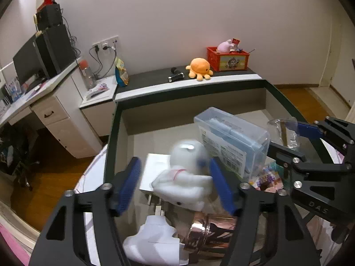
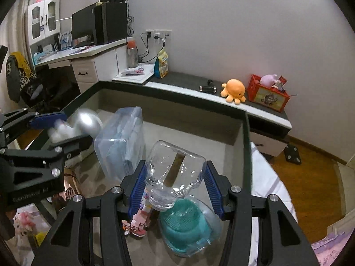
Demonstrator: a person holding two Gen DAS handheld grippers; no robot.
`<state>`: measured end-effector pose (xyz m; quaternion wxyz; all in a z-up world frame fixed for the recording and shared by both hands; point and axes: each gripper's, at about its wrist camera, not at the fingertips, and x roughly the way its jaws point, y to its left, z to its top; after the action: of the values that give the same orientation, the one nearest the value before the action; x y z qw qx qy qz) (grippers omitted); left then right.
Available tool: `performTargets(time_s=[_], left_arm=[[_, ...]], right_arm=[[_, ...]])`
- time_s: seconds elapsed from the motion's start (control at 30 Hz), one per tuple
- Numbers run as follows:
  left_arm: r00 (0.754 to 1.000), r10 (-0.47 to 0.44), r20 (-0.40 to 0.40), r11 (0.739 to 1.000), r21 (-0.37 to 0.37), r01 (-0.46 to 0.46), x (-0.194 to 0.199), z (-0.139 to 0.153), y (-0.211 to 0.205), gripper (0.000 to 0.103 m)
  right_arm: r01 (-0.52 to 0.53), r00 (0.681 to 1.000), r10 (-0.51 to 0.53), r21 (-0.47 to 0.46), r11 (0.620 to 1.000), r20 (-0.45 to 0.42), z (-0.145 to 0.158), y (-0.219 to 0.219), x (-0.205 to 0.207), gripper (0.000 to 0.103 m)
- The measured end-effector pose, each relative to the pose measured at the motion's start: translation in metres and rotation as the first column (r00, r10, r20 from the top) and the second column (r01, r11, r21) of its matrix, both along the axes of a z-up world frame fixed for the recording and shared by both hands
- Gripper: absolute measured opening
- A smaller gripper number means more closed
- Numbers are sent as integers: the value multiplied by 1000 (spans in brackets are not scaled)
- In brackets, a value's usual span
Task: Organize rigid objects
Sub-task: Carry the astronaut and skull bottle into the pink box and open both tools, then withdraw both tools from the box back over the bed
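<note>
Grey bin [image 1: 124, 119] with dark rim holds most of the clutter, so sorting looks partway at best. Clear blue plastic case [image 1: 233, 139] stands on edge near its middle. Teal strainer bowl [image 2: 188, 226], copper cup [image 1: 206, 232] lying on its side and pink block toy [image 2: 139, 219] sit on the bin floor, not yet sorted. Orange octopus plush [image 2: 234, 90], red crate [image 2: 268, 96] wait on the far shelf.

My right gripper [image 2: 175, 186] hangs above the strainer, fingers about half apart, clamped on a clear jar [image 2: 175, 175], tilted, mouth down toward me. My left gripper [image 1: 175, 184] hovers over the bin's left side, fingers wide around a white toy [image 1: 186, 175]; it's blurred, and only the right finger seems to touch it, so I can't tell if it's gripped.
</note>
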<state>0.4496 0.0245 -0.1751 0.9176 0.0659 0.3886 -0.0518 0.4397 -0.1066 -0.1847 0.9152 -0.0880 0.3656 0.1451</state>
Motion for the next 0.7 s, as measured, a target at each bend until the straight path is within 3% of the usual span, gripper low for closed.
performTargets(time_s=[0.03,0.1,0.17,0.27,0.33,0.7], left_arm=[[1000,5,6,1000,-7,-5,-1,1,1,82],[1000,8,19,1000,-13,-8,-8,5,3,82],[999,15,30,999,-32,-14,-14,11,7,84],[997,28,77,999,-39,-25,-32,27,12,95],[992,35,122,998,-49,-29,-49,42,15,102],[937,71,343,997,-40,-61,-163,111,21,103]], right_arm=[[1,1000,-1,1,1000,11,0,0,-1,53],[7,1000,-7,-3,1000,25,2,0,-4,54],[10,999,-11,13,1000,43,8,-2,-9,61],[14,997,-17,43,999,76,24,-5,-21,75],[9,995,-15,63,998,102,37,-6,-33,76],[-44,967,2,162,986,255,103,-13,-130,79]])
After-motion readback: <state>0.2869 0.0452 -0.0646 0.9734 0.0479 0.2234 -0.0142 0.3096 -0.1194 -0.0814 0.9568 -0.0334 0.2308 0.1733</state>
